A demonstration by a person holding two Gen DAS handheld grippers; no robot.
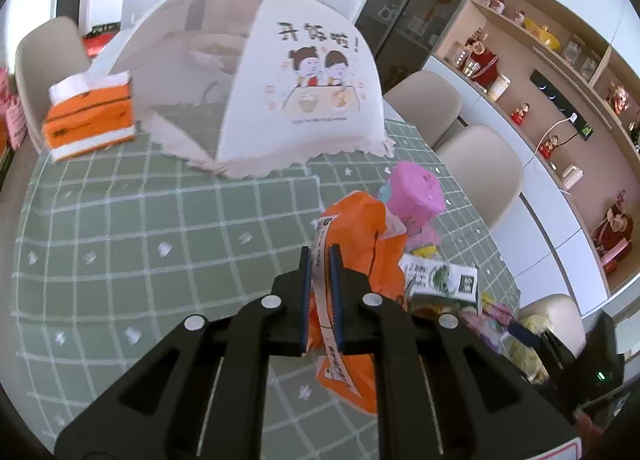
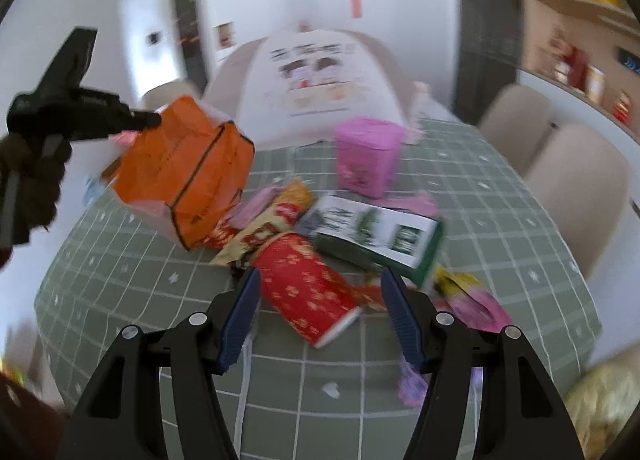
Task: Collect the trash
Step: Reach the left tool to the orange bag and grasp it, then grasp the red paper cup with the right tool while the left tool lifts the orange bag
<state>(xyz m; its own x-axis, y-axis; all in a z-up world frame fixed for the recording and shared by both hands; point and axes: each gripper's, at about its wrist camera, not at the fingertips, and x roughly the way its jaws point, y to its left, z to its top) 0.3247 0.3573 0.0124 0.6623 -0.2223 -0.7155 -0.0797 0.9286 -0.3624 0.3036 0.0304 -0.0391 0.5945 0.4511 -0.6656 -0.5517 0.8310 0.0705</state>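
A counter (image 1: 120,228) draped in a sage-green cloth with a white grid fills the room's centre. At its far end sits a white mesh food cover (image 1: 280,80) with a cartoon of two children on one panel. Just beside that, toward the left edge, stands an orange-and-white tissue pack (image 1: 90,116). Nearer the right side lies a cluster of litter: a pink tub (image 2: 368,156) standing upright, a green-and-white carton (image 2: 380,234) lying flat in front of it, a red paper cup (image 2: 308,288) with gold flowers tipped on its side, and crumpled red, yellow and pink wrappers (image 2: 264,216) touching them. A yellow-and-pink packet (image 2: 472,300) lies near the right edge.
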